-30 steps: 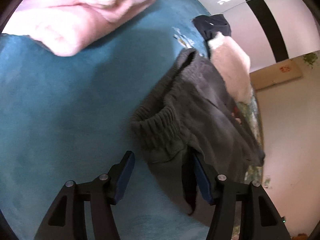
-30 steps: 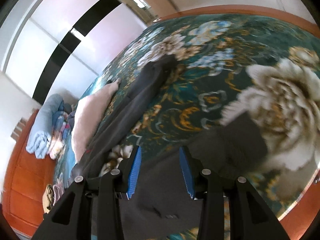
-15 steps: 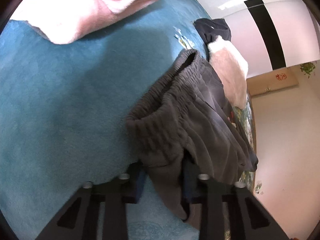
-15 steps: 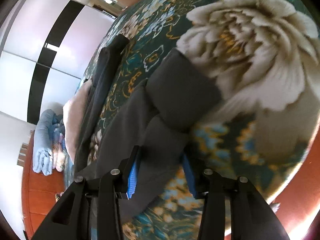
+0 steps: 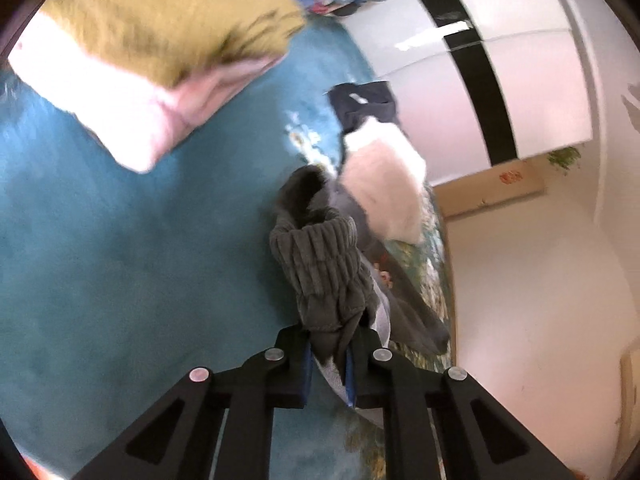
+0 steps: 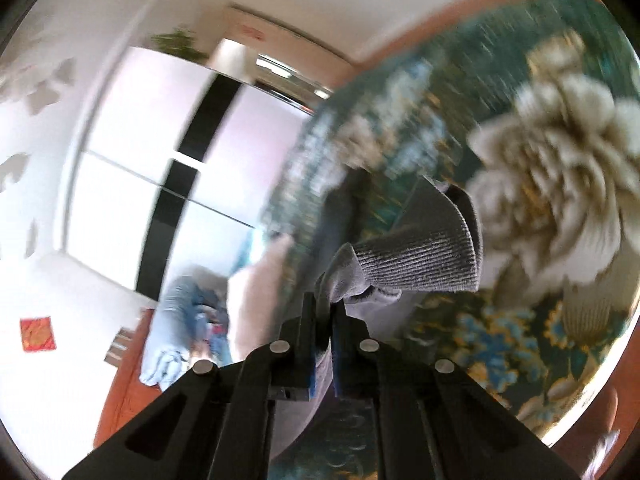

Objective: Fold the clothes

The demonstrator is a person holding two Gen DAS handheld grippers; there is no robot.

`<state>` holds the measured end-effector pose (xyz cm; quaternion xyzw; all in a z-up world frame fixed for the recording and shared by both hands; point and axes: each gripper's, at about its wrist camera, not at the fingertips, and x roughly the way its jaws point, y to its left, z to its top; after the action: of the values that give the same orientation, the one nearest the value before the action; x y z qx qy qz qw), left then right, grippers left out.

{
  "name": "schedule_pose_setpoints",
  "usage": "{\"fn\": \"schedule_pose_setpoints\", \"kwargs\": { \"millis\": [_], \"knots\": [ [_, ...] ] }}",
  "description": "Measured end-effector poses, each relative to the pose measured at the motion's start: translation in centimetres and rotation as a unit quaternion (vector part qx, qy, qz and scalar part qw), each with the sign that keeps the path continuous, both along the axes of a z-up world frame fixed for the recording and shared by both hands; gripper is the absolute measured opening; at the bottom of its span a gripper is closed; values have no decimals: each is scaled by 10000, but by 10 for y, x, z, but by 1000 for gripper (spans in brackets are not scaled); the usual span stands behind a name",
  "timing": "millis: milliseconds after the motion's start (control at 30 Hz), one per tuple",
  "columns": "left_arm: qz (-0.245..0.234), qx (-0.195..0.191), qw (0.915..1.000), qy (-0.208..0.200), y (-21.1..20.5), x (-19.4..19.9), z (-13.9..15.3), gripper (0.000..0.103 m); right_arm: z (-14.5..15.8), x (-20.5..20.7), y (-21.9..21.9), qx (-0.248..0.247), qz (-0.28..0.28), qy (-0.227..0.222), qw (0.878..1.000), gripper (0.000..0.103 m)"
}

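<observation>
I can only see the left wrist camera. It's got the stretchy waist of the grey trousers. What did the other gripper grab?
Observer: The right gripper has its jaws closing on the same grey trousers. The fabric is between them, just beside the ribbed ankle cuff.
Operator: What's behind that cuff?
Observer: A big cream flower printed on the bedspread.
Operator: Is there anything red over there?
Observer: Yes, a small red square on the white wall, far left in the right wrist view.
</observation>
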<state>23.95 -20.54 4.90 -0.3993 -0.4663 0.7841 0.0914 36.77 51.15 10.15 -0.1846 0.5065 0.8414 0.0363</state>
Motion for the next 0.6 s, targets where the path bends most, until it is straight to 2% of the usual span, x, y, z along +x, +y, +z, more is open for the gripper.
{"fn": "schedule_pose_setpoints", "kwargs": {
  "millis": [100,233,333,400,600],
  "knots": [
    [-20,4,9999,-135,-8,8,2,13,16,5,-11,179,103,140,9997,6],
    [25,662,9965,-517,-8,-9,-16,14,24,-14,-11,340,94,-84,9993,6],
    [76,1167,9906,-708,-4,-24,-25,15,28,-33,-4,221,9,-175,9996,6],
    [141,1357,9875,-787,-1,-39,-24,17,33,-54,2,239,-41,-294,9993,6],
    [441,1090,9912,-616,14,-87,-10,20,50,-135,14,367,-84,-744,9965,6]
  ]
}}
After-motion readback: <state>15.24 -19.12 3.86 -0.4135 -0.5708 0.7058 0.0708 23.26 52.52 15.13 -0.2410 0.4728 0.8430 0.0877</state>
